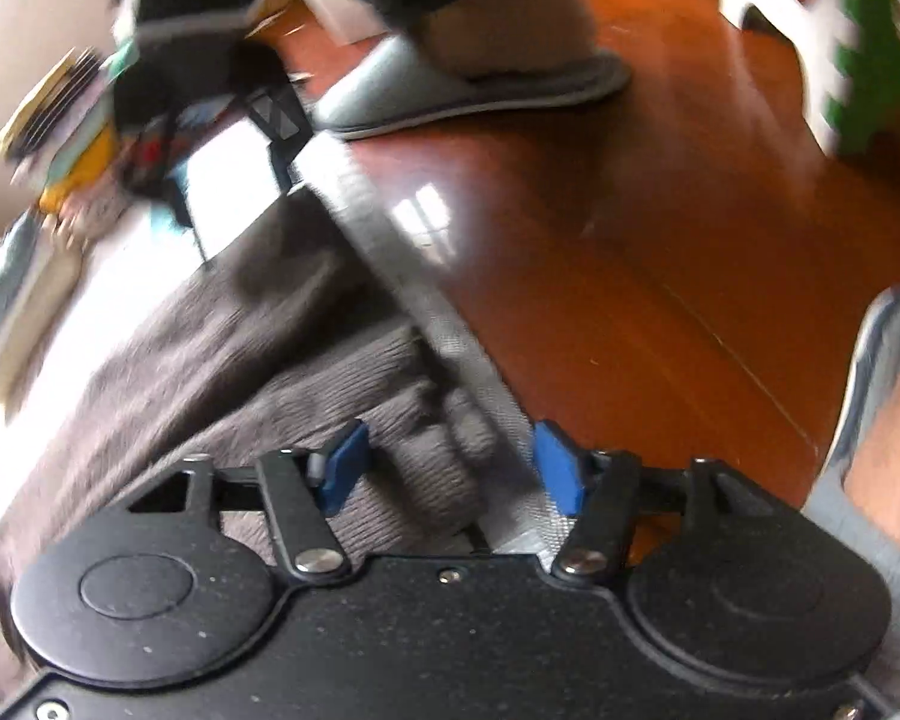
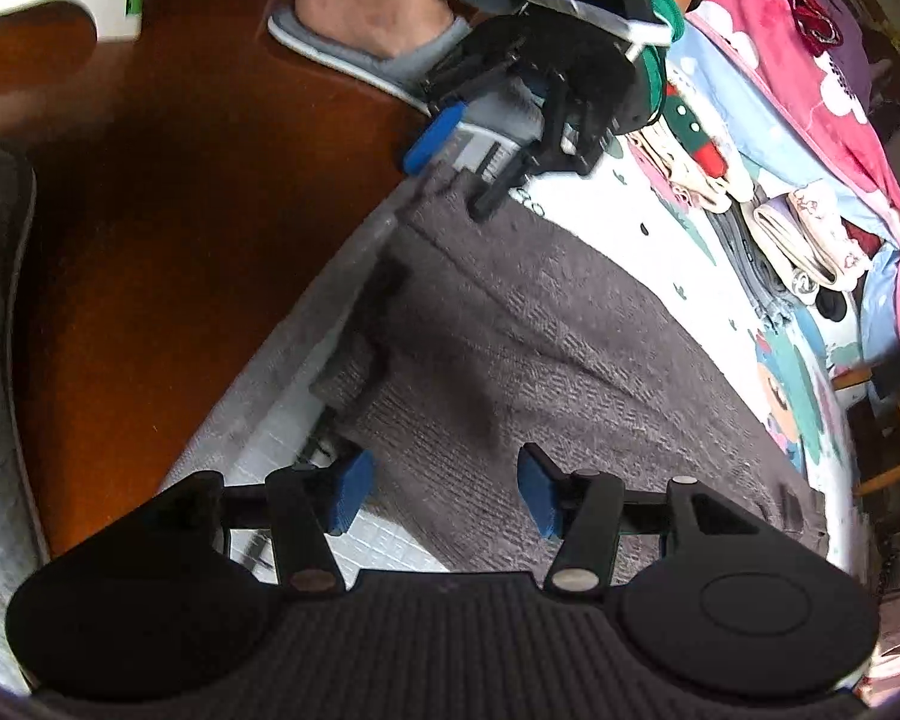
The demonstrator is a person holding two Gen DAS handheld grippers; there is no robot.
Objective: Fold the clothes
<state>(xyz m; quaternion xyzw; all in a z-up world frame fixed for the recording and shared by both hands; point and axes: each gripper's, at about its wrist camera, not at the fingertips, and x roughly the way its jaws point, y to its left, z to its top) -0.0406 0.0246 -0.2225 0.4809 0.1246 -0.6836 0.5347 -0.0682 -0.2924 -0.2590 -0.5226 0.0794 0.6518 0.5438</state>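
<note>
- The grey knitted garment (image 2: pixel 546 324) lay spread on the patterned bed sheet (image 2: pixel 678 204), its near edge along the bed's side rail (image 2: pixel 306 324), above the wooden floor (image 1: pixel 660 228);
- The left gripper (image 1: pixel 450 462) stood released over a bunched knit fold at that edge, pads not pressing it;
- The right gripper (image 2: pixel 444 495) hung released over flat cloth;
- By my judgement, both hems wanted pinching next, then carrying across.

garment (image 2: pixel 540 348) on mat (image 2: pixel 660 222) (along its floor-side edge) | folded pile (image 2: pixel 798 234) behind | floor (image 2: pixel 180 210) beside
</note>
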